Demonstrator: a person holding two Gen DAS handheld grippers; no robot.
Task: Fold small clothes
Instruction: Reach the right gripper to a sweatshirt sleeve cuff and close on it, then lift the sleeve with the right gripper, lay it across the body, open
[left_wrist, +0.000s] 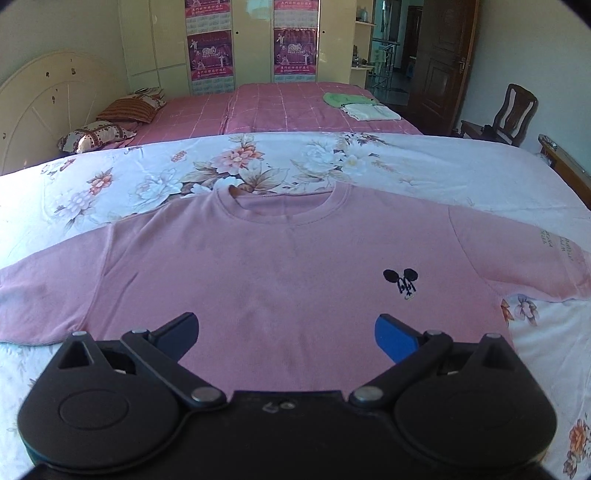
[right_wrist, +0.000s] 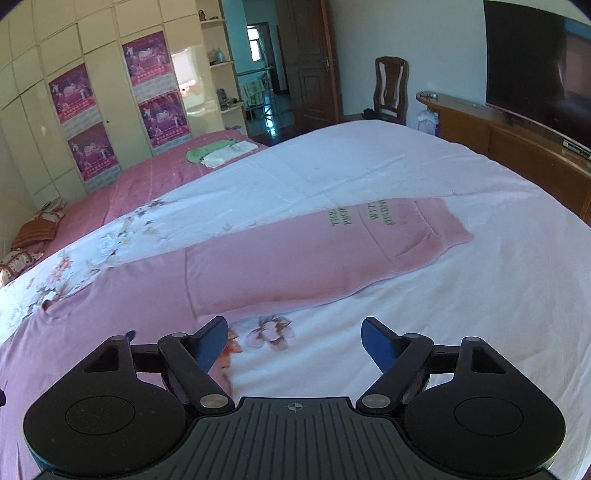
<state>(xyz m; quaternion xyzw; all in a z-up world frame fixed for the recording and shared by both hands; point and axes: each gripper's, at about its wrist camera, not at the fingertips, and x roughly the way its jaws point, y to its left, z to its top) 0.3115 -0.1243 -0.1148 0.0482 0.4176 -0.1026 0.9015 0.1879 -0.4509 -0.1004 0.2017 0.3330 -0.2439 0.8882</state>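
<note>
A pink long-sleeved shirt (left_wrist: 280, 258) lies flat, front up, on a white floral bedspread (left_wrist: 155, 177), collar away from me, with a small black mouse logo (left_wrist: 402, 282) on the chest. My left gripper (left_wrist: 286, 334) is open and empty, over the shirt's lower hem. In the right wrist view the shirt's right sleeve (right_wrist: 325, 251) stretches out to the right, with green lettering near the cuff. My right gripper (right_wrist: 293, 343) is open and empty, over the bedspread (right_wrist: 443, 295) just below that sleeve.
A second bed with a pink cover (left_wrist: 288, 110) stands behind, with folded green and white clothes (left_wrist: 360, 105) and pillows (left_wrist: 110, 125) on it. A wooden chair (left_wrist: 511, 114), a wooden cabinet (right_wrist: 509, 136) and a TV (right_wrist: 539, 66) are at the right.
</note>
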